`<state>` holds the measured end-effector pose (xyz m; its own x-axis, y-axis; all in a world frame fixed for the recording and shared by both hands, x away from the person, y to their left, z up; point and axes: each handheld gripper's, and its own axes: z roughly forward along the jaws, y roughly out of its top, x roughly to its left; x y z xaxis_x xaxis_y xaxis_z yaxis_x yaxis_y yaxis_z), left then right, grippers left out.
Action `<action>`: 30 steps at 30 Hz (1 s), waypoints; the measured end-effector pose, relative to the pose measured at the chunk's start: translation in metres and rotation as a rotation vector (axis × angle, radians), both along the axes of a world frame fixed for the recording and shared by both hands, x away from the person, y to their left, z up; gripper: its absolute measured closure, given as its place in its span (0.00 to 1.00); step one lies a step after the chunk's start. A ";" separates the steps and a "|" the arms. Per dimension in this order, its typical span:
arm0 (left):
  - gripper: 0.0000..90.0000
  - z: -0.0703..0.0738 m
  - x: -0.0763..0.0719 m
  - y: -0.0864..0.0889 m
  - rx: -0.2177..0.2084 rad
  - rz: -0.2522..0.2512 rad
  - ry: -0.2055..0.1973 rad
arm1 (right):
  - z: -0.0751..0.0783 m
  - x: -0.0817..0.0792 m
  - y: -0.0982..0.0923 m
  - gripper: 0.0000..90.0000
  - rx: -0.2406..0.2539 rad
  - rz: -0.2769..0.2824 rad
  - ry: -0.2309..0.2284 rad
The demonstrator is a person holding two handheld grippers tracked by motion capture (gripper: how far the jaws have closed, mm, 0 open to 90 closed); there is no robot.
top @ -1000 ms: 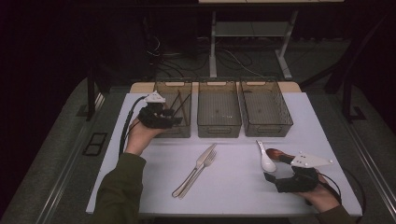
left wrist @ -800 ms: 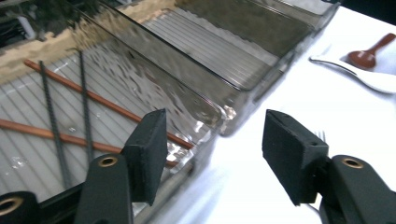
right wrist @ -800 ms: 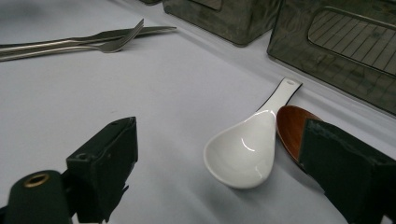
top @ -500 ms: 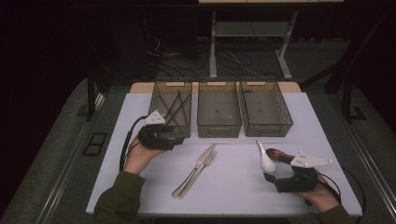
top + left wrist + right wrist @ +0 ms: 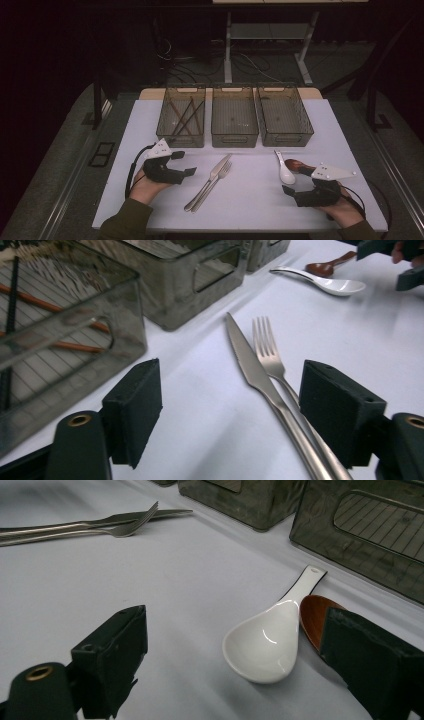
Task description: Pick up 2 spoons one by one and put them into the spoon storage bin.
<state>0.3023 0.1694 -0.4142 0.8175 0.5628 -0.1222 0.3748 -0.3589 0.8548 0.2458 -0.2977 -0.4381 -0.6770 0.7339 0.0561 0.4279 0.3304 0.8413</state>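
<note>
The left gripper (image 5: 184, 164) hovers over the white table (image 5: 250, 210) just in front of the leftmost smoky translucent plastic bin (image 5: 181, 136), the one with brown wooden chopsticks (image 5: 186, 116) lying crossed inside. Its jaws have just been opening and stand apart with nothing between the pads — bare tabletop shows in the gap in the left gripper view. Nearest to it lie a steel table knife (image 5: 252, 367) and a steel fork (image 5: 272, 362), side by side and touching along their handles, tips pointing toward the bins. In the high view the pair sits just to the right of the left gripper, between it and the spoons; in the left gripper view the handles run down past the inner face of the right-hand jaw, close to it but not clamped.

The right gripper (image 5: 295, 194) rests near the table's front right corner, jaws spread and empty. A white ceramic soup spoon (image 5: 270, 642) lies bowl-up just ahead of it, between the lines of the two jaws, handle pointing toward the rightmost bin (image 5: 285, 117). A dark brown wooden spoon (image 5: 312, 615) lies touching the white one, partly hidden behind the right-hand jaw. The middle bin (image 5: 235, 135) stands between the other two.
</note>
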 end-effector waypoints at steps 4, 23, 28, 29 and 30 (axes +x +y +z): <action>0.24 -0.007 -0.010 -0.001 0.003 -0.026 -0.001 | 0.000 0.000 0.000 0.14 -0.002 -0.001 0.000; 0.00 -0.024 -0.022 -0.002 0.027 -0.025 0.046 | 0.003 0.002 -0.003 0.14 0.012 0.024 0.041; 0.00 -0.024 -0.021 0.000 0.027 -0.009 0.052 | 0.002 0.004 -0.006 0.14 0.020 0.041 0.075; 0.00 -0.024 -0.021 0.000 0.030 -0.008 0.052 | 0.003 0.005 -0.006 0.14 0.015 0.044 0.085; 0.00 -0.024 -0.020 0.000 0.035 -0.006 0.052 | 0.003 0.005 -0.006 0.14 0.012 0.047 0.086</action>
<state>0.2819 0.1689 -0.4385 0.8136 0.5629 -0.1455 0.4167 -0.3902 0.8210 0.2509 -0.3037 -0.4348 -0.7030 0.7002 0.1243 0.4831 0.3420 0.8060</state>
